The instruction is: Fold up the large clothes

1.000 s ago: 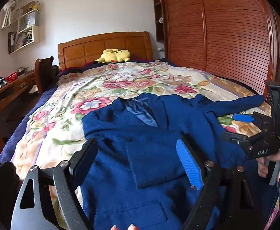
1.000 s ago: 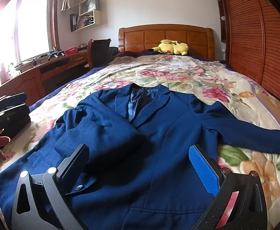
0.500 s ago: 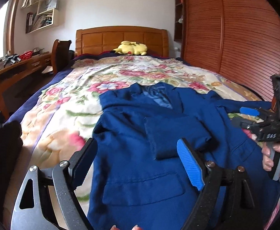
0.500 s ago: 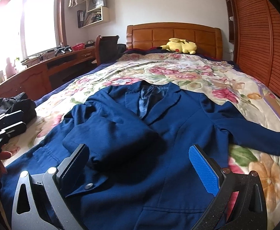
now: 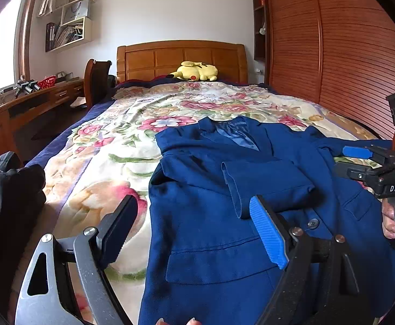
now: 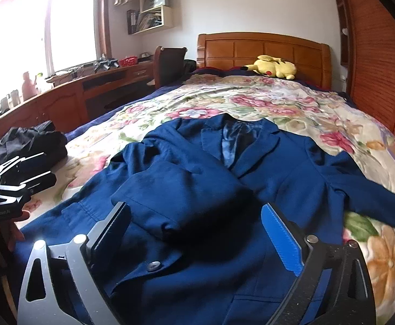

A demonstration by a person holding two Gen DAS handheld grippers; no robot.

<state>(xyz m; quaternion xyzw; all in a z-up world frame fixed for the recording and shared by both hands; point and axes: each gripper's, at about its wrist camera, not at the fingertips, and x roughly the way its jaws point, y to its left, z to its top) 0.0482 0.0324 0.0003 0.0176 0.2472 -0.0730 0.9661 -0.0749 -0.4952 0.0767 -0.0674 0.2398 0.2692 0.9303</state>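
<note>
Right wrist: jacket [image 6: 197, 189] beneath open tool [image 6: 197, 230]

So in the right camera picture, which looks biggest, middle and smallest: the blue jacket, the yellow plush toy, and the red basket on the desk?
1. blue jacket, by far the largest, though it lies nearest the camera.
2. yellow plush toy.
3. red basket, smallest. Both small things sit far back, so their true sizes are unsure.

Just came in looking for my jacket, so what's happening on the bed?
A person is folding the blue jacket spread on the floral bedspread, holding a gripper in each hand. One sleeve is already folded across the chest; the other sleeve lies outstretched. The left gripper and right gripper both hover open, holding nothing.
</note>
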